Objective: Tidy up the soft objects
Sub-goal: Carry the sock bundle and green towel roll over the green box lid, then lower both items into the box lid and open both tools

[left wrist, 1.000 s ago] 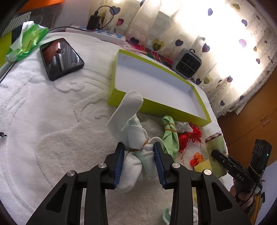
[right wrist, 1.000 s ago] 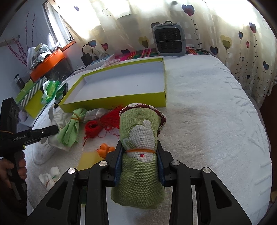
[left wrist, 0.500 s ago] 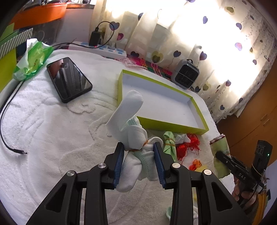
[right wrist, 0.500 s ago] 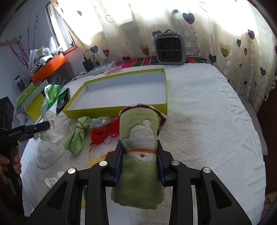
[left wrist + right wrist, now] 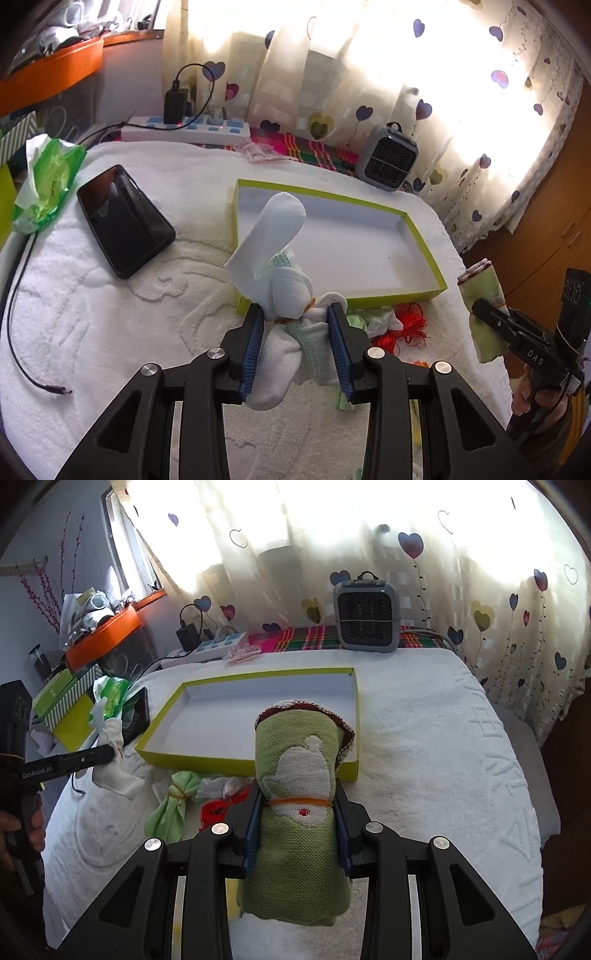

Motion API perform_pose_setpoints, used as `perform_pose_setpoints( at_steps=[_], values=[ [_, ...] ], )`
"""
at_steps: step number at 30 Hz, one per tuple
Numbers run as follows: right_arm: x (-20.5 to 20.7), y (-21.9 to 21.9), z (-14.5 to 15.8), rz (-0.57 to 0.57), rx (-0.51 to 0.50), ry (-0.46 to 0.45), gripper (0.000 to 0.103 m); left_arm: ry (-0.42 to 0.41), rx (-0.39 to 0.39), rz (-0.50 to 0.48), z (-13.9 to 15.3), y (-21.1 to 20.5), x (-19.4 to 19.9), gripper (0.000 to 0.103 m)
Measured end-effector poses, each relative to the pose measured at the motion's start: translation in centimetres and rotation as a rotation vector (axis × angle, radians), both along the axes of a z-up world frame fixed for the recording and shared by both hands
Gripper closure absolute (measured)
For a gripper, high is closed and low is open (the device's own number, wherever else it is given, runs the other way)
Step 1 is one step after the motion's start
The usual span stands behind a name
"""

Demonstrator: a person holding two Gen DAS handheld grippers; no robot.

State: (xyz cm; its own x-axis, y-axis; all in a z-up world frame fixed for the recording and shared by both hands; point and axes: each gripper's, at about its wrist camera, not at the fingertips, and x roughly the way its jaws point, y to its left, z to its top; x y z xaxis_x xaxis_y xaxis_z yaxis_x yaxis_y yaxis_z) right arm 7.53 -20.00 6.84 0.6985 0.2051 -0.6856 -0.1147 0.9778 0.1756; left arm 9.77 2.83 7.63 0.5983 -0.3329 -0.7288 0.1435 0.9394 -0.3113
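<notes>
My left gripper [image 5: 295,317] is shut on a white sock bundle [image 5: 280,258] tied with a rubber band, held above the white towel in front of the lime-green tray [image 5: 424,254]. My right gripper [image 5: 299,801] is shut on a rolled green cloth [image 5: 299,775] with a white teapot motif and an orange band, held just before the tray [image 5: 258,764], which is empty. The right gripper with its cloth also shows at the right of the left wrist view [image 5: 484,306]. The left gripper with the socks shows at the left of the right wrist view [image 5: 110,751].
A tied light-green cloth [image 5: 173,805], red thread [image 5: 218,808] and white scraps lie in front of the tray. A black phone [image 5: 123,219], a green tissue pack [image 5: 46,182] and a cable [image 5: 22,354] lie left. A small grey heater [image 5: 365,618] and power strip [image 5: 184,129] stand behind.
Both grippers have risen and drawn back from the towel with their bundles held; the tray now sits farther ahead and lower in both views. The pile in front of the tray is unmoved.
</notes>
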Motion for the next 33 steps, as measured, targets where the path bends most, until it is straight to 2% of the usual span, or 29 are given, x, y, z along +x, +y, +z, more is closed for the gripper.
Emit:
perform_pose_setpoints(
  at_steps=[9, 24, 33],
  values=[
    [3.4, -0.1, 0.4, -0.008, -0.02, 0.007, 0.068, 0.007, 0.053, -0.013, 0.2, -0.9, 3.6, 0.07],
    [9.7, 0.0, -0.7, -0.034, -0.051, 0.065, 0.068, 0.033, 0.105, -0.045, -0.8, -2.6, 9.4, 0.07],
    [12.7, 0.5, -2.5, -0.045, -0.07, 0.109, 0.068, 0.055, 0.147, -0.044, -2.1, -3.3, 12.0, 0.07]
  ],
)
